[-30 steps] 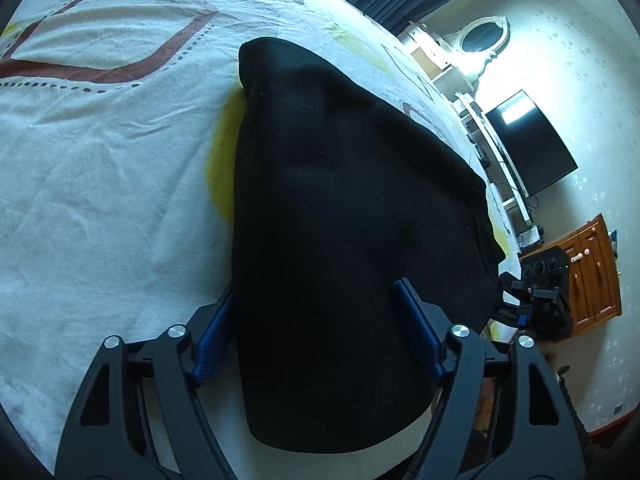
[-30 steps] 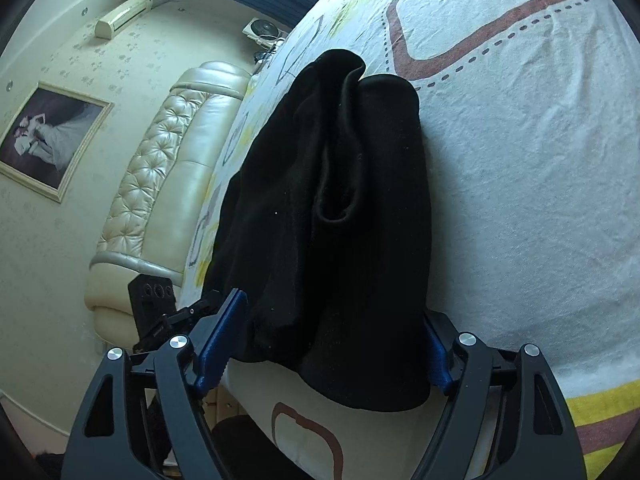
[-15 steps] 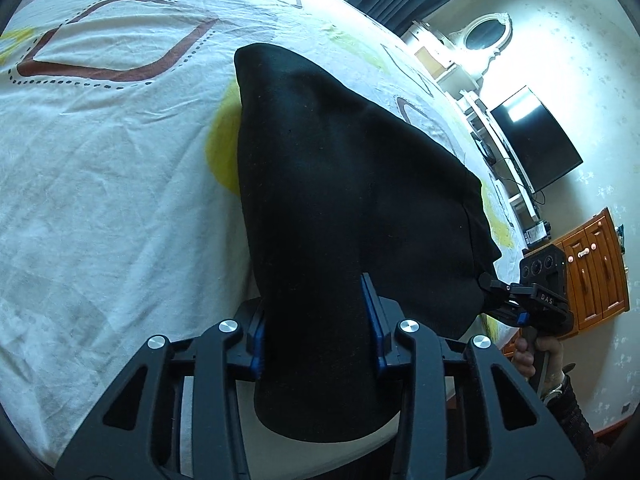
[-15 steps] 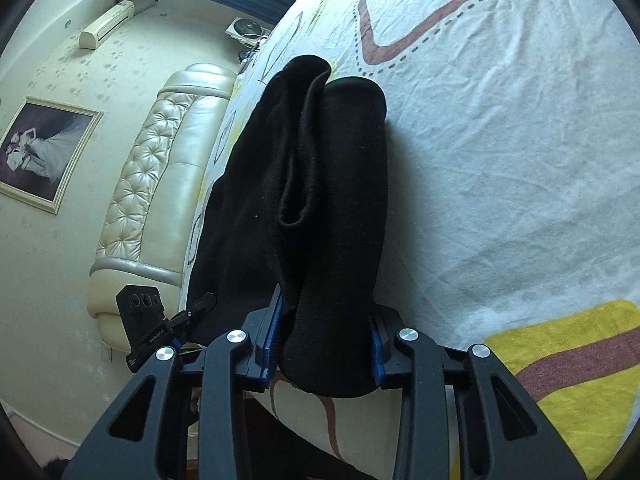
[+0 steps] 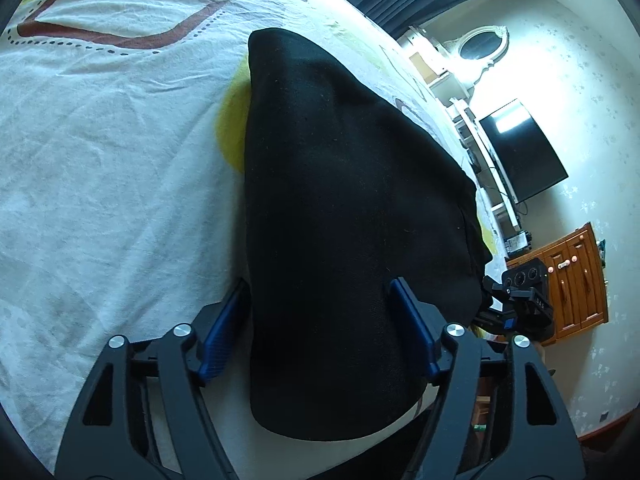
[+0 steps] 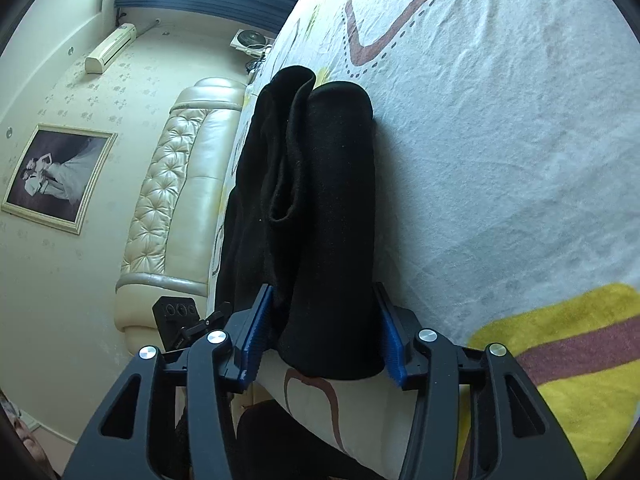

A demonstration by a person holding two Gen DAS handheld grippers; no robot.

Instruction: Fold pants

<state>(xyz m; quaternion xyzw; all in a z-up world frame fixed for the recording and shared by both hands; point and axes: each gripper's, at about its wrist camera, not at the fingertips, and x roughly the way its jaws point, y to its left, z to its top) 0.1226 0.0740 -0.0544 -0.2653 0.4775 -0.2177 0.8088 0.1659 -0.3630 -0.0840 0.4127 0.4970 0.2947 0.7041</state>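
Observation:
Black pants (image 5: 344, 216) lie folded on a white patterned bedsheet (image 5: 100, 152), reaching to the near bed edge. My left gripper (image 5: 320, 332) straddles the near end of the pants with its blue pads on either side, apart from the cloth on the left. My right gripper (image 6: 320, 332) straddles the other near end of the pants (image 6: 320, 208), pads close against the cloth. The right gripper also shows at the right in the left wrist view (image 5: 520, 300), and the left gripper at the lower left in the right wrist view (image 6: 180, 316).
A cream tufted headboard (image 6: 180, 184) and a framed photo (image 6: 56, 176) are on the left of the right wrist view. A TV (image 5: 524, 156), white shelf and wooden cabinet (image 5: 576, 280) stand beyond the bed. A yellow-and-brown sheet patch (image 6: 560, 352) lies near the right gripper.
Both grippers closed on the pants half a second ago and have now widened again. The pants have stayed on the bed.

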